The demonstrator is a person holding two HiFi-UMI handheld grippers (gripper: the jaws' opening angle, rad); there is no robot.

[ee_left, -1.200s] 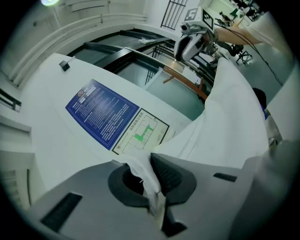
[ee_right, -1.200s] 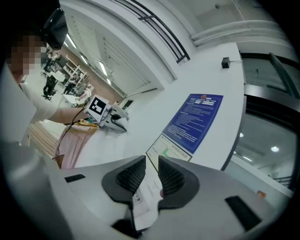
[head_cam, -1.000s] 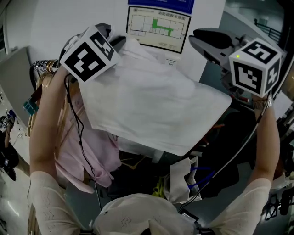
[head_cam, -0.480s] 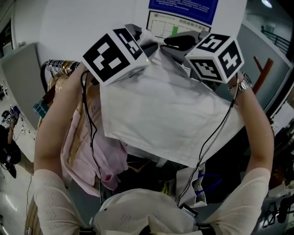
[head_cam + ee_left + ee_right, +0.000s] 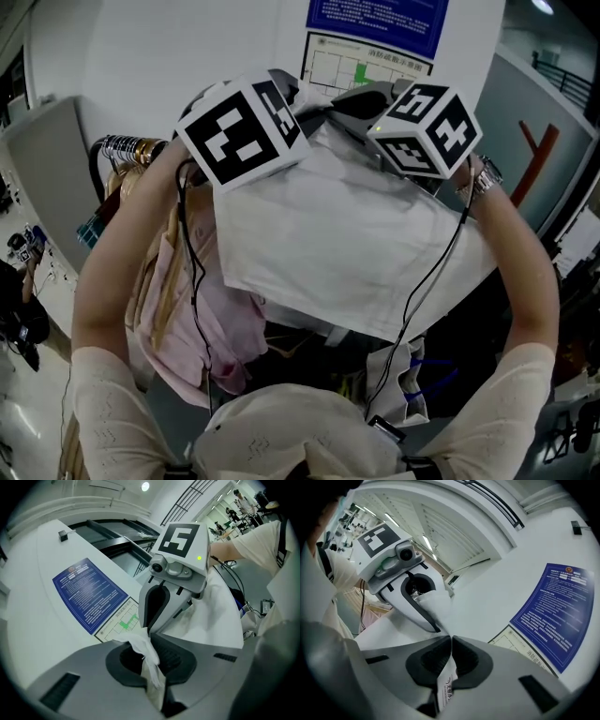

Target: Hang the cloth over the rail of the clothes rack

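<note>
L tool (image 5: 151, 660) & R tool (image 5: 451, 641) each pinch 1 cloth (image 5: 347, 244).

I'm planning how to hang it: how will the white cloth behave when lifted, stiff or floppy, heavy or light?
Probably floppy: the cloth hangs as a loose sheet between the left claw and right claw, bunching where each pinches it. Likely light, since two small pinches seem to carry it.
</note>
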